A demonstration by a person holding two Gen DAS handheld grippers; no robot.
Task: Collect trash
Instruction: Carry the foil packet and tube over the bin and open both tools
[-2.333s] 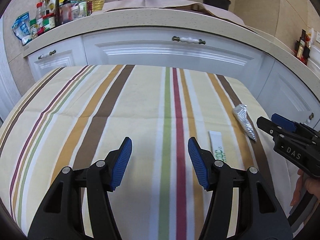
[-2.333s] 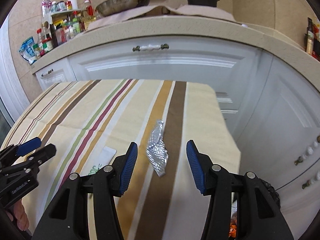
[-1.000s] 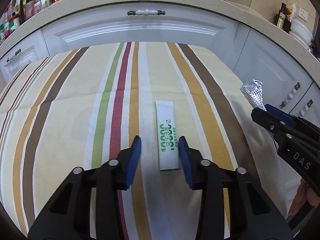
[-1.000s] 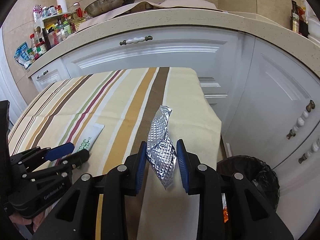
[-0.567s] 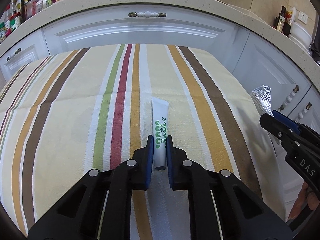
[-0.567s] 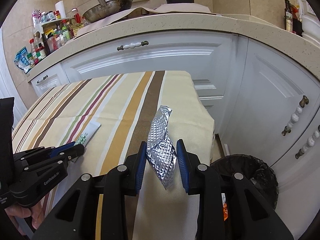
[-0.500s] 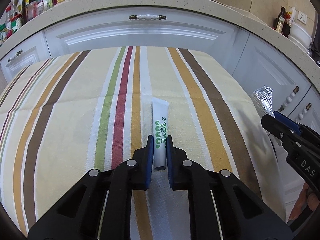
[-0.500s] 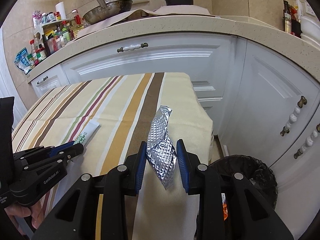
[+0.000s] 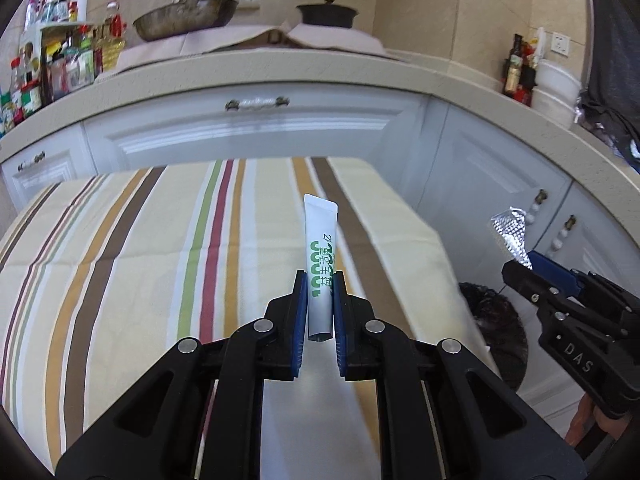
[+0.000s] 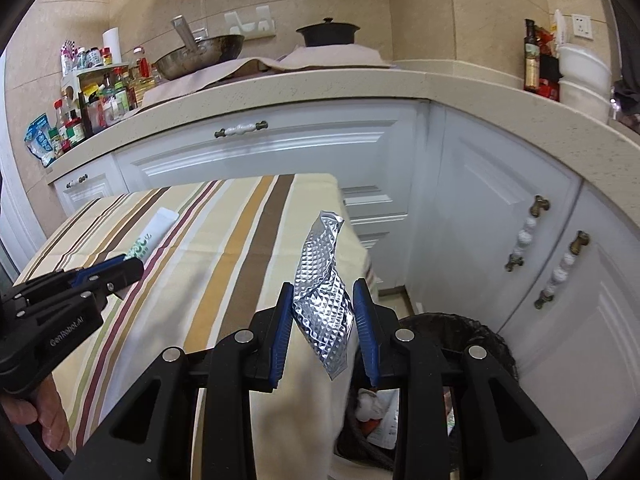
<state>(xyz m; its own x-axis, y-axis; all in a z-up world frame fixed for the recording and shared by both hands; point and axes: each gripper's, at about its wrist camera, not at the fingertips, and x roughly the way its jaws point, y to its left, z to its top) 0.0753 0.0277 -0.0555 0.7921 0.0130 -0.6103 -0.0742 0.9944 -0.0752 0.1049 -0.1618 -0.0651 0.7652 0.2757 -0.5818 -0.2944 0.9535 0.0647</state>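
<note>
My left gripper (image 9: 320,280) is shut on a white tube with green print (image 9: 321,248) and holds it lifted above the striped tablecloth (image 9: 160,264). My right gripper (image 10: 323,300) is shut on a crinkled silver foil wrapper (image 10: 324,292), held in the air past the table's right edge. A black-lined trash bin (image 10: 472,344) with some trash inside stands on the floor just below and right of it. The wrapper (image 9: 510,236), right gripper (image 9: 520,272) and bin (image 9: 496,320) also show in the left wrist view; the tube (image 10: 152,236) and left gripper (image 10: 128,266) show in the right wrist view.
White cabinets (image 10: 500,216) with knob handles stand close behind and to the right of the table. The counter (image 9: 280,68) above holds a wok, a black pot, bottles and jars. The bin sits in the gap between the table and the cabinets.
My left gripper has lifted the tube off the tablecloth. My right gripper has carried the foil wrapper further right, nearer over the bin.
</note>
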